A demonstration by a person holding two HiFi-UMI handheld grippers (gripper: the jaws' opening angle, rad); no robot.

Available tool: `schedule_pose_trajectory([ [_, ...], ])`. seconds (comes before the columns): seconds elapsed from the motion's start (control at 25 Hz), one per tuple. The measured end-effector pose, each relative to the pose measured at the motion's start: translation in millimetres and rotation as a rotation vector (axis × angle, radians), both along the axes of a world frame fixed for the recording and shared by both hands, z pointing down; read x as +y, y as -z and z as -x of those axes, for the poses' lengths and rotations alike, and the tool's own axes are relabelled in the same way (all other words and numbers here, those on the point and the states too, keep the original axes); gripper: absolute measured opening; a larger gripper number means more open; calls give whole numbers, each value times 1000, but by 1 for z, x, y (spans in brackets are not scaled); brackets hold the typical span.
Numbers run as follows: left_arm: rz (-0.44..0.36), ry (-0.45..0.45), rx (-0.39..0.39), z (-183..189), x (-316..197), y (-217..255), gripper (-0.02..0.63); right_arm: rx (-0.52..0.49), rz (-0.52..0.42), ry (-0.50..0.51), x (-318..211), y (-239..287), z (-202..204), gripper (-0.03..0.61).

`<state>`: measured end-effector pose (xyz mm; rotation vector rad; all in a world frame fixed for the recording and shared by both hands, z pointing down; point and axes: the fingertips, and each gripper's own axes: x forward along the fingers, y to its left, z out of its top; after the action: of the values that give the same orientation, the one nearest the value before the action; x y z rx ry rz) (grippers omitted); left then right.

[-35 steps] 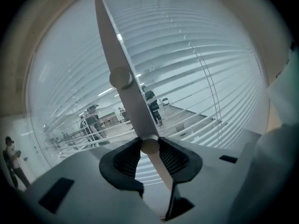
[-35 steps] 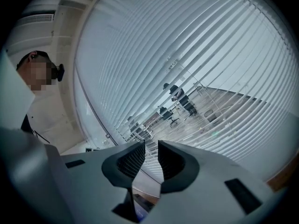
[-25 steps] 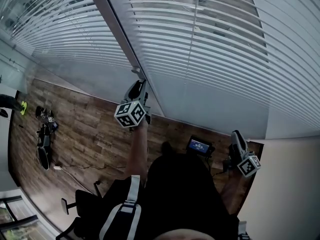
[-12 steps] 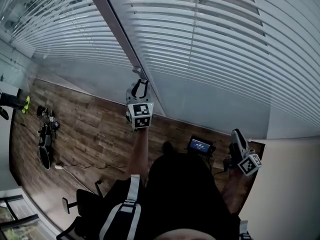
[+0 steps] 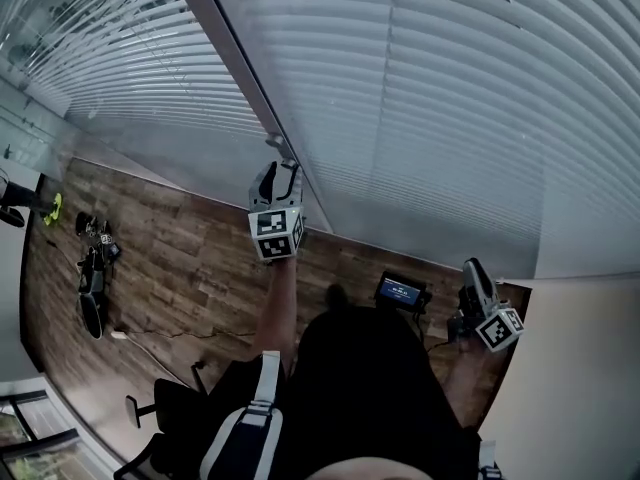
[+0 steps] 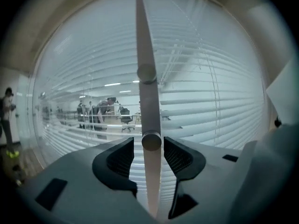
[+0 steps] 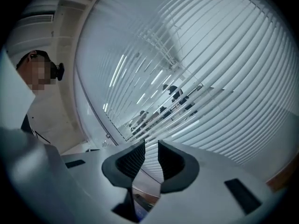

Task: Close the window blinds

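Observation:
White slatted blinds [image 5: 450, 98] cover the glass wall, and the slats of the right panel lie flat, nearly hiding the room behind. The left panel [image 5: 130, 68] still shows gaps. My left gripper [image 5: 279, 173] is raised at the mullion between the panels. In the left gripper view the round tilt wand [image 6: 145, 73] hangs down between the jaws of my left gripper [image 6: 148, 143]. Those jaws have just been opening; they stand a little apart from the wand's end on both sides. My right gripper [image 5: 472, 273] hangs low at the right, and in its own view the right gripper [image 7: 151, 153] has a narrow gap and holds nothing.
A wooden floor [image 5: 180, 268] runs below the glass. A small device with a lit screen [image 5: 399, 292] lies on it near my right gripper, dark gear [image 5: 90, 278] and a cable lie at the left, and an office chair [image 5: 150, 408] stands behind. A beige wall [image 5: 580, 368] closes the right side.
The right panel's slats have turned from open, with the room visible through them, to flat. My left gripper rolled about the wand and its jaws came apart. The right gripper stayed still.

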<state>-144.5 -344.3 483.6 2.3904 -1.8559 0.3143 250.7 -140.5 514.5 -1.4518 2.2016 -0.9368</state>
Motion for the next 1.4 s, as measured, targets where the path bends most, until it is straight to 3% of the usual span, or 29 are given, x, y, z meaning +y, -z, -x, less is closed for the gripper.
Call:
schedule_pose_trajectory([
  [0.08,13,-4,142,2,0,1,196,0,2,-6,1,-1,-3,91],
  [0.16,22,-10,233,4,-2,1,196,1,4,-12,2,-3,-5,91],
  [0.28,30,-13,261,3,-6,3,165,3,5,-17,3,-3,-6,91],
  [0.32,28,-12,232,2,-5,4,137,2,4,-17,3,-3,-6,91],
  [0.56,23,-7,-38,-3,-4,3,135,0,9,-17,4,-4,-7,91],
  [0.8,-2,22,-411,-6,-5,1,135,0,8,-3,1,-5,-6,91],
  [0.92,-8,29,-478,-7,-4,0,135,0,6,2,1,-5,-4,91],
  [1.0,-14,25,-459,-7,-5,0,135,0,7,4,1,-5,-3,91],
  [1.08,-19,16,-391,-6,-5,-1,135,-1,5,5,1,-6,-2,91],
  [1.28,-19,2,-82,-3,-1,2,175,1,6,-1,3,-6,-5,91],
  [1.4,-25,0,63,-3,2,6,183,-1,5,-6,5,-9,-8,91],
])
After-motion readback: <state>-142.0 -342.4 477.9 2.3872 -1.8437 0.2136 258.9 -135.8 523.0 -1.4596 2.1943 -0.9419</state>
